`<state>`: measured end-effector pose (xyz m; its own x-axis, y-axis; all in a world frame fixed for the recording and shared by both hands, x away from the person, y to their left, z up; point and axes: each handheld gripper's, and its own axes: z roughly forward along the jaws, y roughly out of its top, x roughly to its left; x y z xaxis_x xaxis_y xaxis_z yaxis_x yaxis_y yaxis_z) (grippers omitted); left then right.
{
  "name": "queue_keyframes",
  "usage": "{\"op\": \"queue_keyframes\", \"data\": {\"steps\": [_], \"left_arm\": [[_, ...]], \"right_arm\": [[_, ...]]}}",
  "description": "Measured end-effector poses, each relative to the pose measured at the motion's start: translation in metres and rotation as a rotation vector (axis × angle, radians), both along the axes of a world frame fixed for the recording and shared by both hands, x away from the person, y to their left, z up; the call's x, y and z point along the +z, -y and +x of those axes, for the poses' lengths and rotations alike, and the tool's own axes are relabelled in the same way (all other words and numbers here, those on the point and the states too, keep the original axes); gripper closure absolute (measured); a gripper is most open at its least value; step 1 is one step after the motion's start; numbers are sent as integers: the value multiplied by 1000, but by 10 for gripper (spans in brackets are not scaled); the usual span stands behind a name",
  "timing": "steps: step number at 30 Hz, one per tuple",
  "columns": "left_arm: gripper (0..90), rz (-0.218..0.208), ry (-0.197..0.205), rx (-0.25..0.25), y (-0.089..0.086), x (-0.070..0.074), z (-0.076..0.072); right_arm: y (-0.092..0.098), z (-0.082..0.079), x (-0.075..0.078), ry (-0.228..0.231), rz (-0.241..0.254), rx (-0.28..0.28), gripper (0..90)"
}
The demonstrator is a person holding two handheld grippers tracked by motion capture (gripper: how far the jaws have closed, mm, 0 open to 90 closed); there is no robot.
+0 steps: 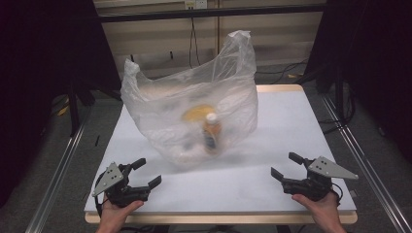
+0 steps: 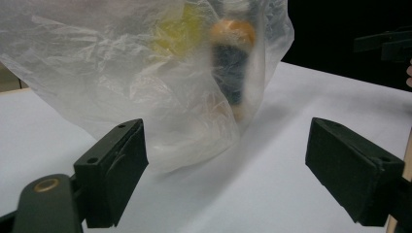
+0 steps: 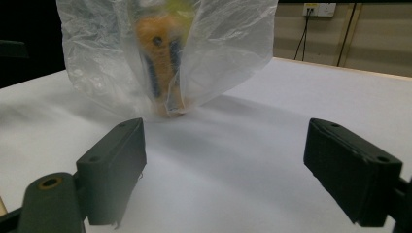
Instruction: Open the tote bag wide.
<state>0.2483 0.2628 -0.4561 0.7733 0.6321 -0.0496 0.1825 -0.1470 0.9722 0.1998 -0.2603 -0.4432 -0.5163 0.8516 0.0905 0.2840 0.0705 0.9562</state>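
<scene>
On white table (image 1: 291,126), plastic bag (image 1: 189,97) holding orange bottle (image 1: 212,133), yellow item (image 1: 194,113)

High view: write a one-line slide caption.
Translucent white plastic bag holding an orange bottle stands on the white table, flanked by open left gripper and right gripper.

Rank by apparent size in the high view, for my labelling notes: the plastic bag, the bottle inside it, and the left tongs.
1. Plastic bag, by far the largest.
2. Left tongs, open near the table's front edge; nearness to the camera may flatter them.
3. Bottle, blurred through the bag, slightly smaller.
</scene>
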Motion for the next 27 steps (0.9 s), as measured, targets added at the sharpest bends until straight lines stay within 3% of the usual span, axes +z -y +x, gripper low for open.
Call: {"op": "queue_keyframes", "data": {"steps": [1,2,5,8,9,11,14,16,19,21,22,25,26,27], "left_arm": [[144,-12,-15,4,3,-1,0],[143,22,-17,-11,4,-2,1],[130,51,-25,-28,12,-1,4],[127,58,-37,-48,13,0,6],[127,35,-51,-44,16,-1,5],[135,79,-49,-70,16,1,6],[166,81,-52,-84,16,3,5],[217,71,-57,-102,15,4,6],[275,61,-59,-88,15,5,6],[327,75,-55,-97,15,7,7],[339,55,-70,-101,15,9,7],[404,62,-62,-99,14,12,6],[458,41,-67,-115,13,13,7],[474,52,-65,-106,13,14,7]], "right_arm": [[0,0,0,-2,0,-2,158],[0,2,0,-6,-2,10,176],[1,4,-1,-8,-5,25,226],[1,5,-2,-12,-13,28,257],[2,6,-2,-12,-20,33,278],[3,8,-2,-18,-12,46,315],[4,11,-1,-19,-2,66,377],[4,14,0,-20,4,83,415],[5,18,2,-31,18,117,490],[4,20,3,-37,27,142,570],[3,21,4,-35,28,152,572],[-2,23,8,-41,30,173,647],[-4,24,10,-41,32,183,684],[-4,25,11,-45,34,194,711]]}}
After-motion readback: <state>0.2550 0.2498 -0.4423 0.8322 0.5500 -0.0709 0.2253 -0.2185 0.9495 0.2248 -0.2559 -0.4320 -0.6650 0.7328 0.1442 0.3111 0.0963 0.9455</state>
